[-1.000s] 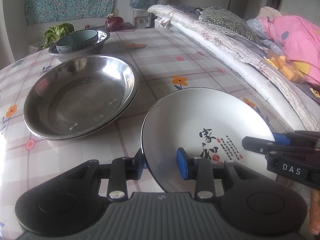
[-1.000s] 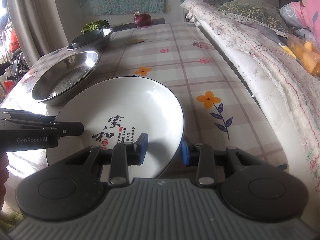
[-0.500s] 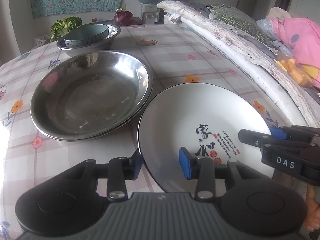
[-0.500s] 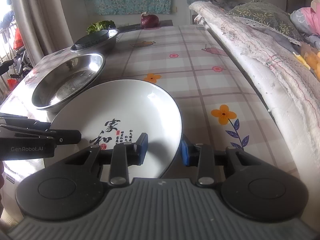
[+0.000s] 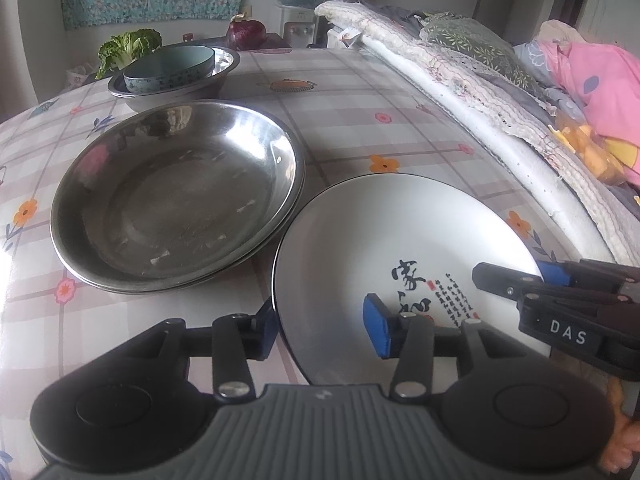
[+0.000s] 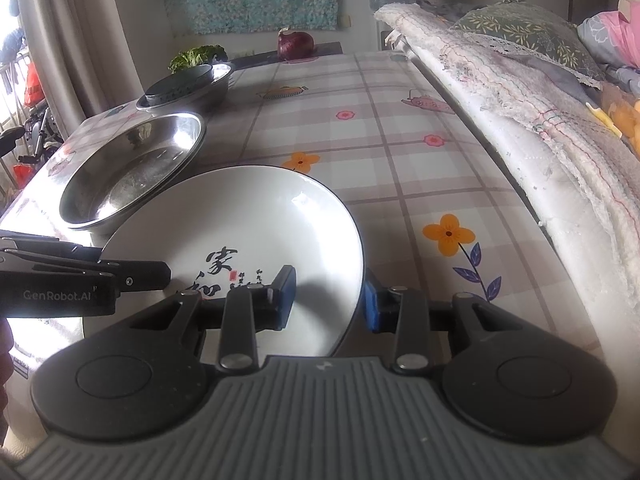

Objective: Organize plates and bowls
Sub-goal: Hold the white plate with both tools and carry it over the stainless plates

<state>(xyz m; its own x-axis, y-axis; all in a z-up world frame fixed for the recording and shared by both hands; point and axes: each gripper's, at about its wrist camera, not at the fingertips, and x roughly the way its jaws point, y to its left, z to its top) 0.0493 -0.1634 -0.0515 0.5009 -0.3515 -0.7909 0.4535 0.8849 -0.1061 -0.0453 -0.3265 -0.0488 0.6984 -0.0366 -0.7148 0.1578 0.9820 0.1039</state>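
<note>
Nearest both cameras, a white plate with a dark rim sits between two grippers, its printed black characters reading upright toward the holder. Left gripper straddles the plate's near-left rim, one blue pad below the edge and one over the face, with a gap showing at the upper pad; whether it grips is unclear. Right gripper straddles the near-right rim the same way, likewise unclear. "DAS" is lettered on the right gripper's side in the left view, and "GenRobot.AI" on the left gripper's side in the right view. Whether the plate rests on the checked, flower-printed tablecloth or is raised off it cannot be told. Just beyond, to the left, stacked steel basins lie near the plate's rim. Farther back, a green bowl sits inside another steel basin. Leafy greens and a red onion lie at the far end. Folded bedding runs along the right.
</note>
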